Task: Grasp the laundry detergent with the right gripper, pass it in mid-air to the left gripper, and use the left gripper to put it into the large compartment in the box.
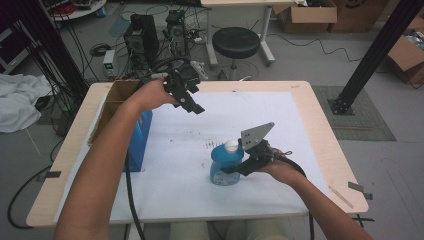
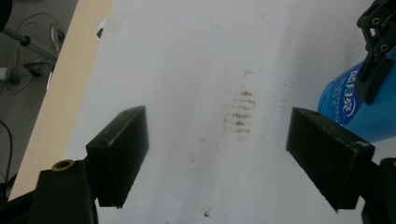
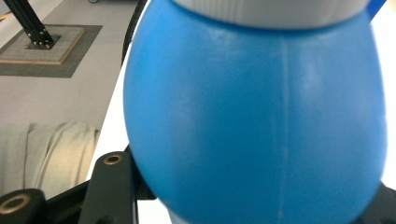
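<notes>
High view puts the blue bottle (image 1: 223,167) on the white sheet (image 1: 190,185) that covers the table (image 1: 320,125), and I use that bottle as my landmark. My right gripper (image 1: 235,169) comes in from the bottle's right side, with its grey plate tilted up above the white cap (image 1: 231,146). In the right gripper view the bottle's rounded blue body (image 3: 252,121) bulges between my two black jaws, which sit tight against its lower flanks; I take this as a firm clamp on the bottle, the jaws about as closed as that wide body allows. My left gripper (image 1: 189,97) hangs in the air well beyond the bottle and to its left, near the open cardboard box (image 1: 112,102) with the blue side. In the left gripper view its jaws stand wide apart with nothing between them, only the stained sheet below, and the bottle (image 2: 362,105) sits off past the right-hand jaw. I judge that the step in hand is securing the bottle with the right gripper, and that the grasp looks made. Next I would bring the empty left gripper down toward the white cap while the right one steadies the body, or lift the bottle; either way I must keep the squeeze gentle, because a soft plastic body can buckle or slip.
</notes>
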A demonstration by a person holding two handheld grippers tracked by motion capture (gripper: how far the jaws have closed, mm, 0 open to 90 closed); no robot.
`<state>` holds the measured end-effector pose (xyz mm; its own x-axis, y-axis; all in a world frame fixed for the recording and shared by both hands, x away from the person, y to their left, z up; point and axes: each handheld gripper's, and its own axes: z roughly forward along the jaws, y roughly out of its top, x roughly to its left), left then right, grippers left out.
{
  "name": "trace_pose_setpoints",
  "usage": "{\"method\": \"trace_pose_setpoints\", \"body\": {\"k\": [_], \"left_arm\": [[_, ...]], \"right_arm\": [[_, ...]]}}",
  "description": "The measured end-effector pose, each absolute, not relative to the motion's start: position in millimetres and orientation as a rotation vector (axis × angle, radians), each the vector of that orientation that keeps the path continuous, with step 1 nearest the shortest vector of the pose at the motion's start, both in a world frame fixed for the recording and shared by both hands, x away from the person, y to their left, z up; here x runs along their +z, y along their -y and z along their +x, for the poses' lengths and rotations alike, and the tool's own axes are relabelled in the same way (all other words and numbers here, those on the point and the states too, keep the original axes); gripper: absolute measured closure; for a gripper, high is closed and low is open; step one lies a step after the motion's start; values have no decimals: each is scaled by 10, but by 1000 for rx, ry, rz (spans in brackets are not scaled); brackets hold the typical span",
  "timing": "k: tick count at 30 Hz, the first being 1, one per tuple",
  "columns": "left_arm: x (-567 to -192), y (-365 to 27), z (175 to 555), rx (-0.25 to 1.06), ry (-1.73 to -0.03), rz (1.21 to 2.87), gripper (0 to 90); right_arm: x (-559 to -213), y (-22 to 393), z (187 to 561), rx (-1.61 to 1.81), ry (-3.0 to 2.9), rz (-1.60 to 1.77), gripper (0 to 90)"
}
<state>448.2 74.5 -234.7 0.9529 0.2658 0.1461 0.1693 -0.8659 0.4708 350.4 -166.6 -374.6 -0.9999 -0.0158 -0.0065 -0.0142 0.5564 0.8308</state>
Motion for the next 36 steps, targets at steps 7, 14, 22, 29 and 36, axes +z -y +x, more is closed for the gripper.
{"method": "trace_pose_setpoints", "body": {"k": [7,14,22,29,36], "left_arm": [[-2289,-742,4378,278,-304,2644,213],[-2192,-695,4150,283,-265,2658,216],[-2080,-564,3834,261,-192,2666,214],[-2019,-435,3579,215,-140,2672,213],[-2038,-300,3416,177,-104,2698,210]], "right_arm": [[-3717,1684,3496,-1482,2756,21,437],[-3604,1769,3540,-1520,2746,-2,437],[-3485,1831,3556,-1517,2752,-10,437],[-3431,1863,3548,-1512,2759,-10,437],[-3395,1860,3514,-1504,2771,12,438]]}}
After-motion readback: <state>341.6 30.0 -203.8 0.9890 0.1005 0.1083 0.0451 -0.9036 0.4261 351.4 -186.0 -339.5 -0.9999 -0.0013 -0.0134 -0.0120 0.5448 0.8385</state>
